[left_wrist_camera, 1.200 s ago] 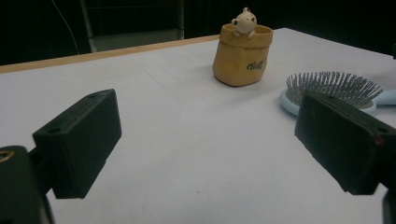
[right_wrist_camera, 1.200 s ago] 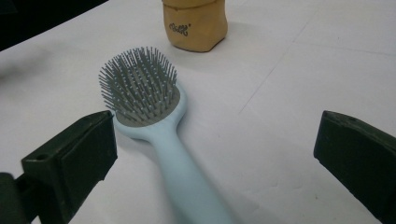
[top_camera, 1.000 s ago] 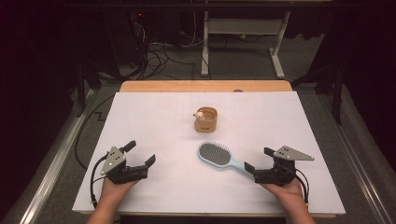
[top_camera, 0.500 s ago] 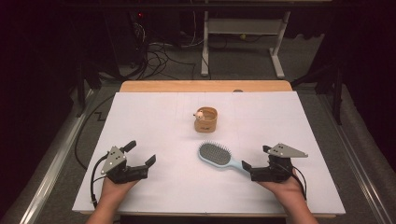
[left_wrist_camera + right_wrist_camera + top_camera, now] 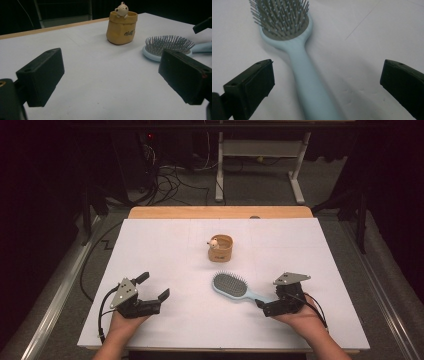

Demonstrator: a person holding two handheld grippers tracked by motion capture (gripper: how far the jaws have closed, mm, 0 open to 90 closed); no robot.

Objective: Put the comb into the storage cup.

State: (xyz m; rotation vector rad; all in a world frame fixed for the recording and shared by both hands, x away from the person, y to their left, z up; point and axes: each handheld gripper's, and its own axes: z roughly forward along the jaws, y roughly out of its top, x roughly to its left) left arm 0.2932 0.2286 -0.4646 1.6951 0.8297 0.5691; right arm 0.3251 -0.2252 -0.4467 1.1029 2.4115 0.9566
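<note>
Lying bristles-up on the white tabletop point(image 5: 165, 245), the pale blue hairbrush point(image 5: 235, 287) points its smooth handle between the spread jaws of the right claw point(image 5: 274, 301). Beyond sits a tan bag-shaped pot point(image 5: 221, 248) with a small figure. The left claw point(image 5: 150, 287) gapes, empty.

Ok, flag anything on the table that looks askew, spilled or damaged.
Nothing stands out. The yellow pot with its little figure stands upright, and the blue hairbrush lies flat, bristles up, with its handle between the open fingers of the right gripper. No spills or breakage show.
</note>
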